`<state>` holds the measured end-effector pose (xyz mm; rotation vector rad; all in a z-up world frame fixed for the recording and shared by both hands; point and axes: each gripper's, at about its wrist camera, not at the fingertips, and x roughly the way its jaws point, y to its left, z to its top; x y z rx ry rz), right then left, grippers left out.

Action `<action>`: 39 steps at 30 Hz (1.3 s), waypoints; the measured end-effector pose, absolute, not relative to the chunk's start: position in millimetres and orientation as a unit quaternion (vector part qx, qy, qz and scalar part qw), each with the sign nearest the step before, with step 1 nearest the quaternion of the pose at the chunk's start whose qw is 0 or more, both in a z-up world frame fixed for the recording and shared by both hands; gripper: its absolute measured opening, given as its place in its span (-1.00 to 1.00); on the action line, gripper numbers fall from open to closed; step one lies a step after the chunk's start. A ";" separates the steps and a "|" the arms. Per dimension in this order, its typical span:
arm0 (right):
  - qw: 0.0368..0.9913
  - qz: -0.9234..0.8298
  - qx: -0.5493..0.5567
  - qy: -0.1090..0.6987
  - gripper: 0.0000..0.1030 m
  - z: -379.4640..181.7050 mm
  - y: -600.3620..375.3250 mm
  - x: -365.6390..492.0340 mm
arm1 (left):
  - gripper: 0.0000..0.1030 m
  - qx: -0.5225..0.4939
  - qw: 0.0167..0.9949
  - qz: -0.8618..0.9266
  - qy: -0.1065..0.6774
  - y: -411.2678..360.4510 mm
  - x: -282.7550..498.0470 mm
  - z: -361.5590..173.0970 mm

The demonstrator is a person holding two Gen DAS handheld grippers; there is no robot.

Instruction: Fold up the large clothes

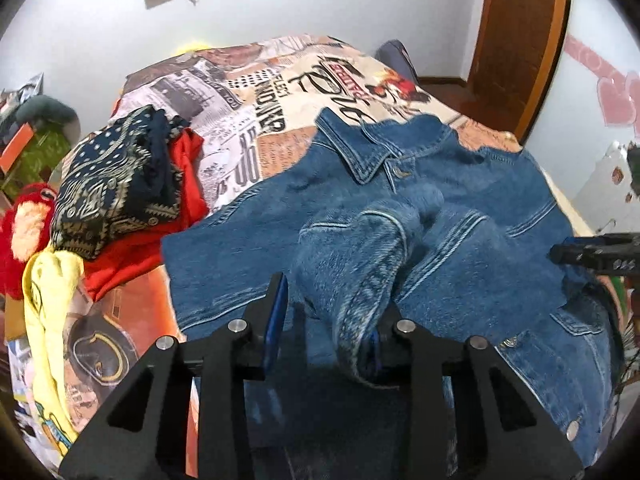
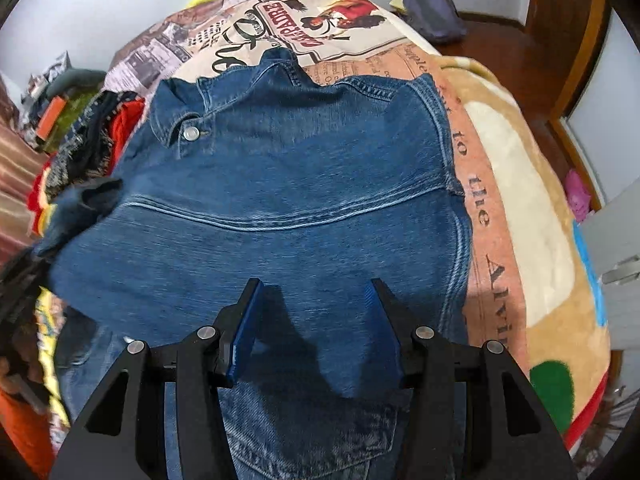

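A blue denim jacket (image 1: 460, 208) lies spread on the bed, collar toward the far end; it fills the right wrist view (image 2: 288, 184) too. One sleeve (image 1: 360, 264) is folded in across the body, its cuff lying between my left gripper's (image 1: 332, 308) wide-apart fingers and against the right pad. That gripper is open. My right gripper (image 2: 314, 300) is open and empty just above the jacket's lower part. Its tip also shows in the left wrist view (image 1: 592, 256) at the jacket's right edge.
A heap of clothes lies left of the jacket: a dark patterned cloth (image 1: 112, 184), a red garment (image 1: 180, 184), a yellow one (image 1: 48, 304). The printed bedspread (image 1: 256, 100) covers the bed. A grey bag (image 2: 432, 4) sits beyond the far corner. A wooden door (image 1: 520, 32) stands at right.
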<state>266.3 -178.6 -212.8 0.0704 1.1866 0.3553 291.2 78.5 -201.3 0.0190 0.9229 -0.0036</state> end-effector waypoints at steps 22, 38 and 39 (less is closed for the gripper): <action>0.843 0.130 -0.051 0.520 0.23 -218.8 -161.0 254.4 | 0.18 -0.162 0.859 0.056 0.483 178.3 222.6 -233.4; 0.898 0.098 -0.035 0.426 0.24 -163.5 -195.2 277.4 | 0.24 -0.119 0.882 0.078 0.449 216.8 267.7 -204.6; 0.900 0.093 -0.030 0.425 0.24 -162.0 -199.7 282.2 | 0.24 -0.116 0.881 0.075 0.452 216.6 275.0 -207.2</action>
